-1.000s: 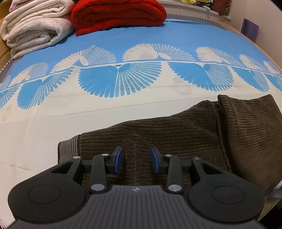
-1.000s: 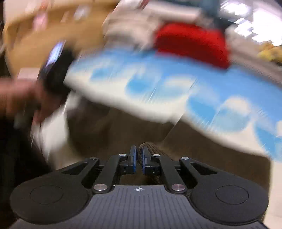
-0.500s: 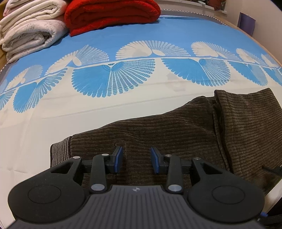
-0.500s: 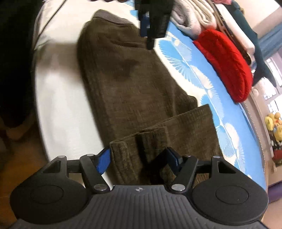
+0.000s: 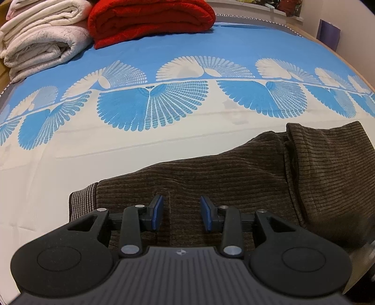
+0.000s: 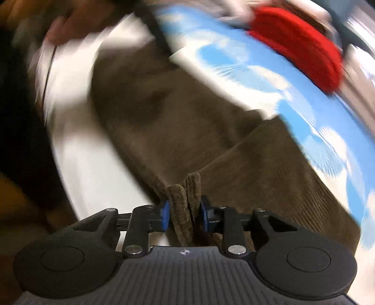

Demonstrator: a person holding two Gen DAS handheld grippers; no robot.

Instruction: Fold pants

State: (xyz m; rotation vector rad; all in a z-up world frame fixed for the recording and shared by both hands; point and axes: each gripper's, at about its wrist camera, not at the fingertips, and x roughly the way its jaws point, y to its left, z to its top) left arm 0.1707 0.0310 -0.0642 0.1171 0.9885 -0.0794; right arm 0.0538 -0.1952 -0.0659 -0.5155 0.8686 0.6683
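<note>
Dark brown ribbed corduroy pants (image 5: 234,178) flat on blue-and-white fan-print bedspread (image 5: 164,58), near its front edge. Striped knit waistband (image 5: 82,201) at left end; leg end folded over on right. Left gripper (image 5: 181,212) over waistband area, blue pads spread apart, nothing between them. Right gripper (image 6: 184,214) clenched on bunched fold of pants, fabric standing up between pads; right view motion-blurred. Folded red blanket (image 5: 150,21) and stacked cream-white blankets (image 5: 42,40) at far edge of bedspread, well apart from pants.
</note>
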